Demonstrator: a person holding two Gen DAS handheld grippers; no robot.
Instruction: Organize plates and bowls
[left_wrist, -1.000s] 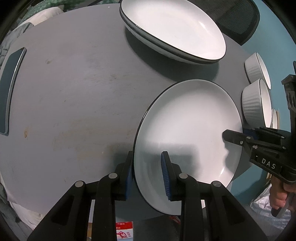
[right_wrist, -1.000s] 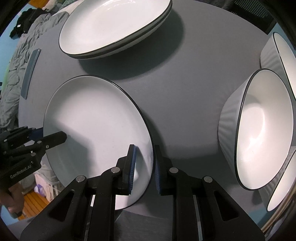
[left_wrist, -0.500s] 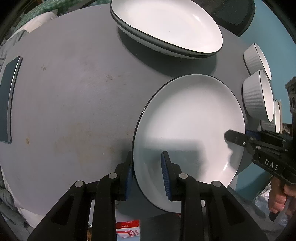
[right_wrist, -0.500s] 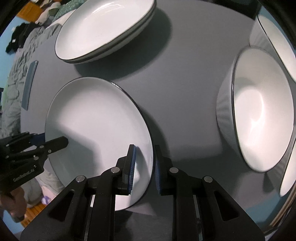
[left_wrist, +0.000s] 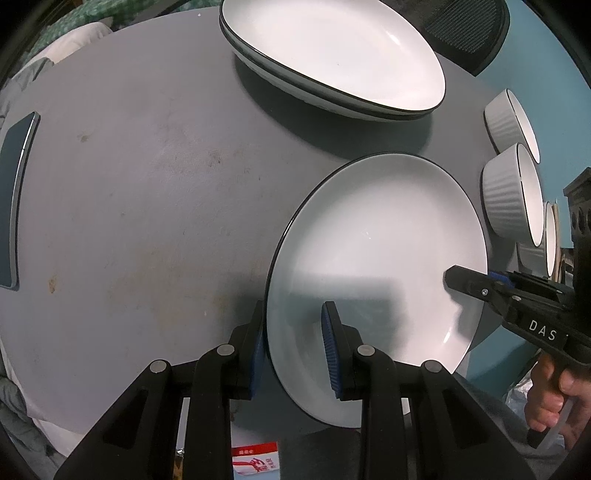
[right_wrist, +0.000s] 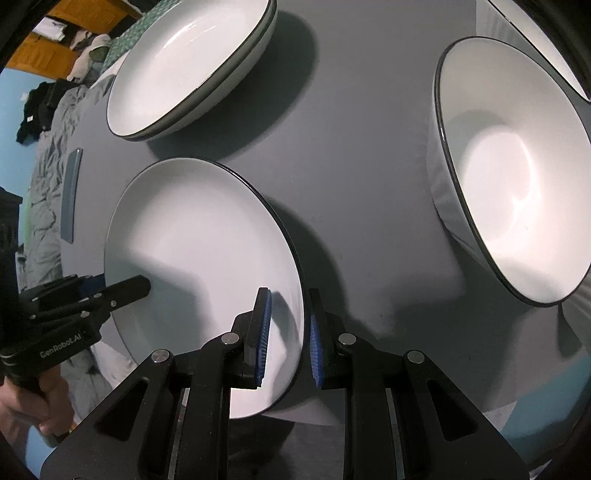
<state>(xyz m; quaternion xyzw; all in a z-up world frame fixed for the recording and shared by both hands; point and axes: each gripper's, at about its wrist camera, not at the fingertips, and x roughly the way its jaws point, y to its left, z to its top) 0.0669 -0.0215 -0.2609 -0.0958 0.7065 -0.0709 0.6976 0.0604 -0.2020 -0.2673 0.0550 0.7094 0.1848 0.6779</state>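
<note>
Two grippers' fingers pinch opposite rims of the plate (left_wrist: 376, 236): left gripper (left_wrist: 295, 349), right gripper (right_wrist: 288, 339).

- I read both views as dim and cool-toned, with sharp focus.
- Fisheye curvature bends the table (left_wrist: 147, 184), and I lose all corners to black vignette.
- Soft glare marks the stacked plates (right_wrist: 184, 62) and bowl (right_wrist: 517, 192).
- Broad, soft shadows from the gripper fingers cross the held plate (left_wrist: 376, 236).

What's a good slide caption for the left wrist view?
Both tools grip one white plate over the gray table.
</note>
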